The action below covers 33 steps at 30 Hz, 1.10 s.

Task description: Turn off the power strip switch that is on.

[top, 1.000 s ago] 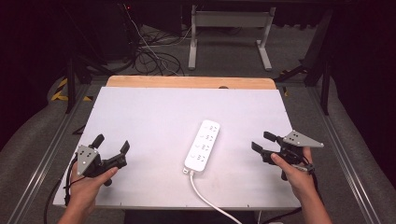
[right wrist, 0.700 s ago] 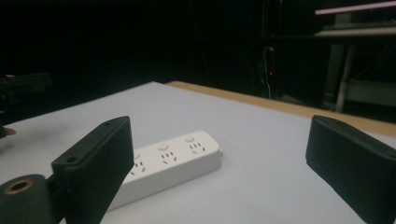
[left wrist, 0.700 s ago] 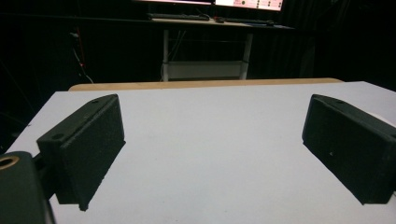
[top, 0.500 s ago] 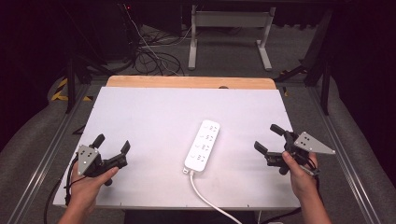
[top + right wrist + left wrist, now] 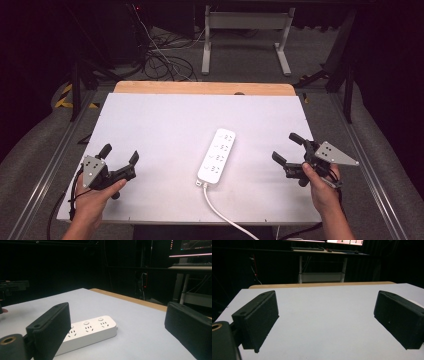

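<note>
High view: power strip (image 5: 217, 156) flat at table (image 5: 150, 120) centre, cord (image 5: 225, 215) exiting near edge. L gripper (image 5: 120, 162) and R gripper (image 5: 286, 150) both released, nothing between jaws, R having just opened. Likely rigid, light, smooth plastic; grip across narrow width, mid-body, avoiding cord end.

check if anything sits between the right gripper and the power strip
Nothing visible does. The right gripper hangs to the right of the power strip, jaws open and empty, with bare white table between them. The strip's cable trails off the near edge, away from that gap.
</note>
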Available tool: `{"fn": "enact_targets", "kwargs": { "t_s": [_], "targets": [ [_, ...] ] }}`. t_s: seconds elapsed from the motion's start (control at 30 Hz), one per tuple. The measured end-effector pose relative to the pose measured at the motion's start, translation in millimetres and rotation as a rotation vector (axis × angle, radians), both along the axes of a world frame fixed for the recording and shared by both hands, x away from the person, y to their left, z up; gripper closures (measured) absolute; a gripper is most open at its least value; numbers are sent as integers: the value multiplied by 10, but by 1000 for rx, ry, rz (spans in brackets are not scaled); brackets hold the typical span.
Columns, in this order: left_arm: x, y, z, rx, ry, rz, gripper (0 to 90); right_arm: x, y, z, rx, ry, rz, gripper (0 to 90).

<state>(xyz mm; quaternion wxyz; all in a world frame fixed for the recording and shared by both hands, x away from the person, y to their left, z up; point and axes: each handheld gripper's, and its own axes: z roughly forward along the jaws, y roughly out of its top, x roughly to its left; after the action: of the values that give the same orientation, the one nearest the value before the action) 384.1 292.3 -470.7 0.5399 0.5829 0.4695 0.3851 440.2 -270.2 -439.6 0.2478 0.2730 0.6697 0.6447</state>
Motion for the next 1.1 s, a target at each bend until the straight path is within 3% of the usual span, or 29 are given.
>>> {"fn": "enact_targets", "kwargs": {
  "t_s": [1.1],
  "targets": [
    [-25, 14, 3, -1, -4, 3, 60, 29, 38, -55, -22, 42, -12, 66]
  ]
}}
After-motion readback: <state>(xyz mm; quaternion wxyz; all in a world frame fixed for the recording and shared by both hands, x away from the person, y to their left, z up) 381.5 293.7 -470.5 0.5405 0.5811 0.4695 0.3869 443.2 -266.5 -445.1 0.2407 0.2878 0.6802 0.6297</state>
